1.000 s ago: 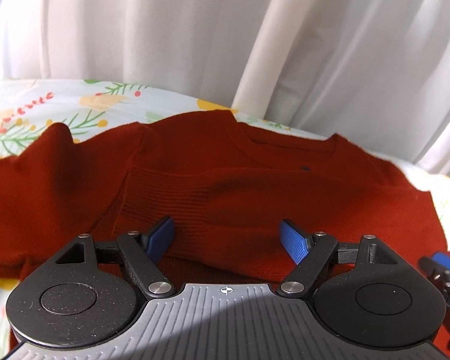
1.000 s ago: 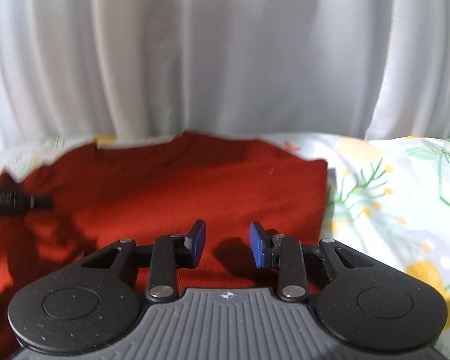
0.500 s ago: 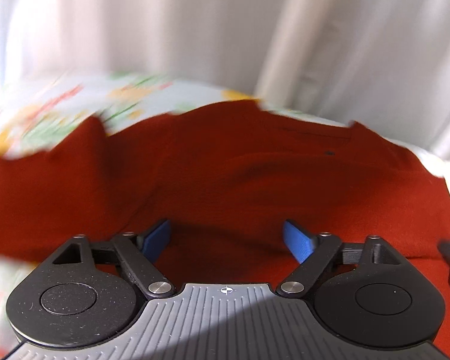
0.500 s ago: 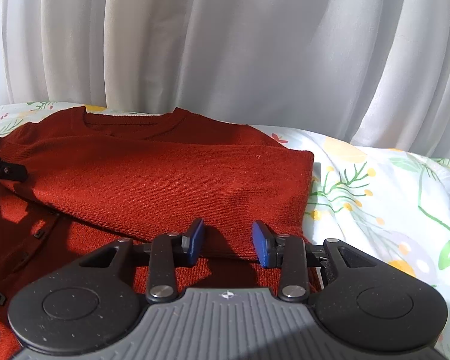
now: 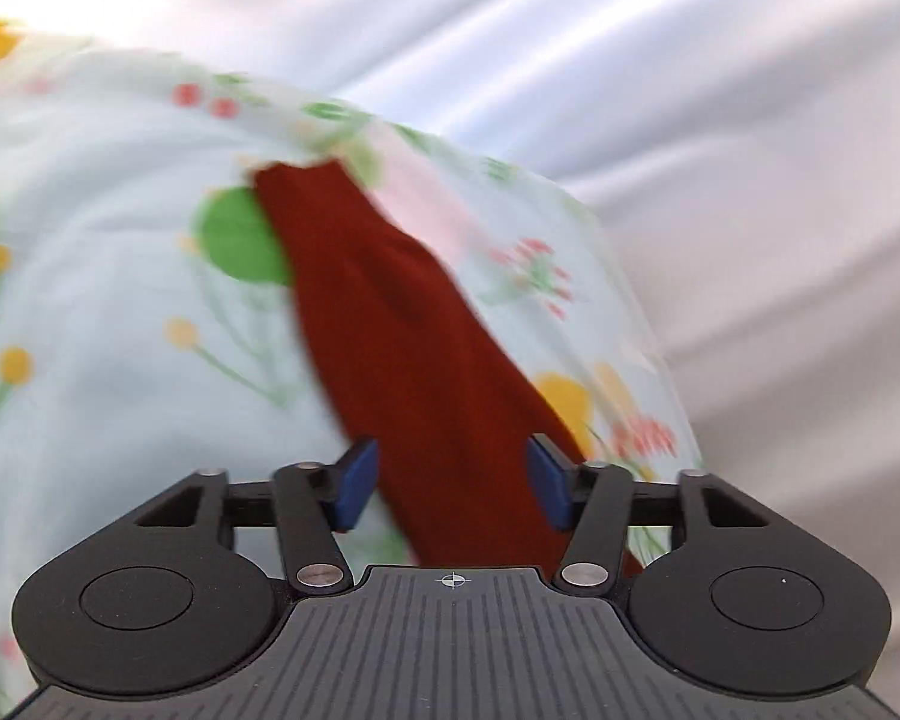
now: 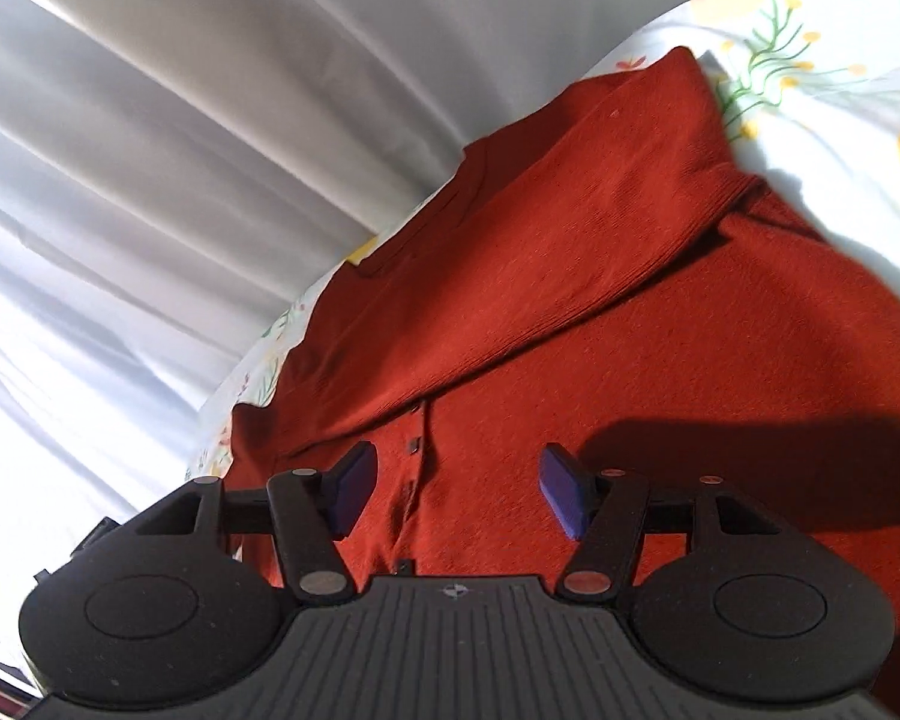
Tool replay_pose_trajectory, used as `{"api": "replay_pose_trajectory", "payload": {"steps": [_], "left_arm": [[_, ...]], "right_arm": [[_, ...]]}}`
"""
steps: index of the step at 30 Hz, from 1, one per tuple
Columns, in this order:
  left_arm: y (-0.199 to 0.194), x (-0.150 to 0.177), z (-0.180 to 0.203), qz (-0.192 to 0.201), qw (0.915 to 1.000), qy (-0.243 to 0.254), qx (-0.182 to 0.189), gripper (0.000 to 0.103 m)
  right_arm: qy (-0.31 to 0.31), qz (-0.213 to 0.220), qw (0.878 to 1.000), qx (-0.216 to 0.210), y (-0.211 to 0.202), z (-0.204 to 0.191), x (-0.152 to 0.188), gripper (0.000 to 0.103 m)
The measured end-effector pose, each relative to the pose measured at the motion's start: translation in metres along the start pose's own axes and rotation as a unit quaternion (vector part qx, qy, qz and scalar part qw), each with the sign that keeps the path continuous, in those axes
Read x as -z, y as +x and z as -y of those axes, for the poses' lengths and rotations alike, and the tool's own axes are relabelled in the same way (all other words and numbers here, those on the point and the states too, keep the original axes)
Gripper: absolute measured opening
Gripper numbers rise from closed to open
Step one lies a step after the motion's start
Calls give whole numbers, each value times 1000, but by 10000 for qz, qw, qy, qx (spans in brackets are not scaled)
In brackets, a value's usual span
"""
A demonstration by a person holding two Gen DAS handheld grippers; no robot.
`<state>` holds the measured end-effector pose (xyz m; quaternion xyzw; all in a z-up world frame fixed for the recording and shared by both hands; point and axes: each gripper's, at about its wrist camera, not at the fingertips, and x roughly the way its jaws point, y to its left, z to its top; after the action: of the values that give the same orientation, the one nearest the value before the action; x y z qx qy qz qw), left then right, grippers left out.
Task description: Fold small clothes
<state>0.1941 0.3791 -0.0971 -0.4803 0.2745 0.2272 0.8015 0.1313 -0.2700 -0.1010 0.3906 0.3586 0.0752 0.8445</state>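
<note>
Hovering over red cardigan [image 6: 600, 276] — tongs [image 6: 456, 495] spread

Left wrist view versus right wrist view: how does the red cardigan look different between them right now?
In the left wrist view the red cardigan shows only as a narrow, motion-blurred strip running up across the floral sheet; in the right wrist view the cardigan fills most of the frame, sharp, with one sleeve folded across its body and its button placket visible. Shared: the left gripper and right gripper are both open above the fabric.
</note>
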Motion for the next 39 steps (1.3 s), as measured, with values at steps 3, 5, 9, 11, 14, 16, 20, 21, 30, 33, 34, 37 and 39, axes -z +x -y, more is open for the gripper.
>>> {"api": "replay_pose_trajectory", "payload": {"steps": [3,5,9,11,14,16,20,21,30,33,34,37,39], "left_arm": [[8,-21,-28,19,9986,-526,39,49],[14,-26,-39,33,9970,-768,100,43],[25,-36,-52,80,9921,-1210,315,32],[32,-42,-56,65,9899,-1377,338,23],[39,-48,-65,6,9877,-1537,291,10],[40,-49,-69,-10,9854,-1661,365,9],[33,-44,-56,147,9918,-1251,222,8],[29,-42,-48,212,9945,-1006,217,8],[-44,78,134,78,9318,2818,2285,8],[-60,166,186,-586,8658,3915,3061,18],[-60,192,195,-874,8483,4147,3175,36],[-48,252,199,-1652,8310,4311,3102,64],[-34,271,187,-1974,8502,4077,2682,74]], "right_arm": [[-65,-41,10000,-9,5,-5,-3,61],[-59,-84,9999,2,8,-7,-3,61],[-80,-163,9998,35,15,-11,-7,61],[-95,-158,9998,38,16,-13,-8,61],[-124,-136,9998,29,17,-17,-10,61],[-136,-111,9998,43,16,-17,-11,61],[-71,-78,9999,72,16,-13,-11,61],[-51,-68,9999,85,16,-12,-12,60],[-41,158,9999,0,1,-9,-13,56],[-10,246,9997,-48,-5,-8,-13,56],[-29,280,9996,-64,-6,-9,-12,56],[-67,302,9995,-104,-7,-12,-11,56],[-113,253,9995,-119,-5,-13,-12,56]]}}
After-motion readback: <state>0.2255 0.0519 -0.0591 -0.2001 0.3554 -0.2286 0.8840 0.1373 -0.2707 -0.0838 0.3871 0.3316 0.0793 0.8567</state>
